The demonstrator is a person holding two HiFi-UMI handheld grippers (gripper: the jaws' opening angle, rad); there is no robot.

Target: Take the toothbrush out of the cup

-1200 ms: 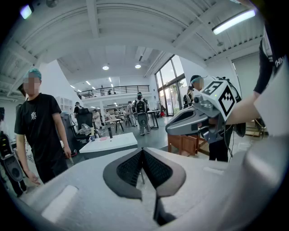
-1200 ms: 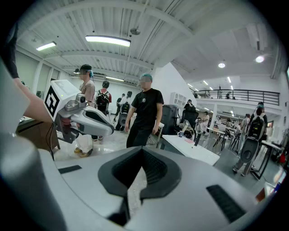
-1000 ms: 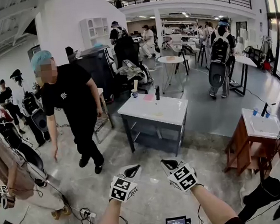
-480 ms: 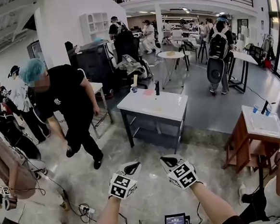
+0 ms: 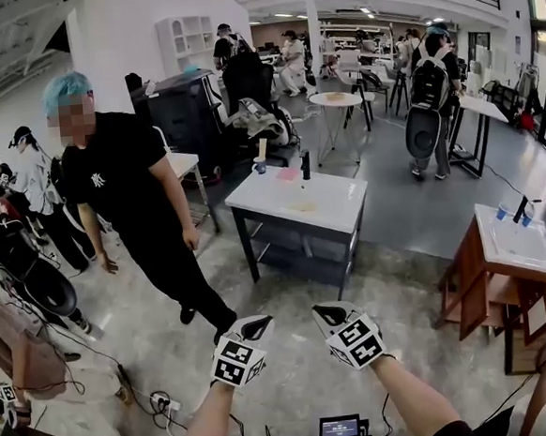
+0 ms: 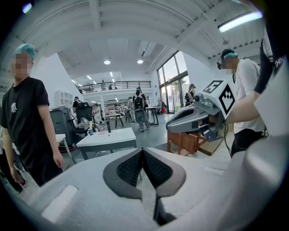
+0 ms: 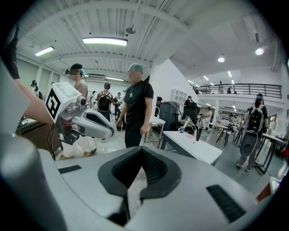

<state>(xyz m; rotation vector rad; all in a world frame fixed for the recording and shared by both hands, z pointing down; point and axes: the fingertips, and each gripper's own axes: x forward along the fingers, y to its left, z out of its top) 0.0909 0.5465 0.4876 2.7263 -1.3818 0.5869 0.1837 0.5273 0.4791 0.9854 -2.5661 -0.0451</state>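
- Toothbrush: pale slim stick, upright in small bluish cup at far left corner of white-topped dark-framed table; tiny at this range, no detail.
- Left gripper: grey body, black ribbed pads pressed tip to tip in its own view, nothing between them.
- Right gripper: same build, pads clenched together, also empty.
- Both held side by side, low over pale speckled floor, pointing toward the table, well apart from cup and toothbrush.
- Bare forearms run back from the grippers to the bottom edge.
- Small dark device with lit screen on the floor between the forearms.
- Person in black T-shirt with teal head cover stands on the left, between grippers and table's left end.
- On the tabletop near the cup: flat pink item, black upright item.
- Wooden stand with white basin top at right.
- More people and tables further back in the hall.
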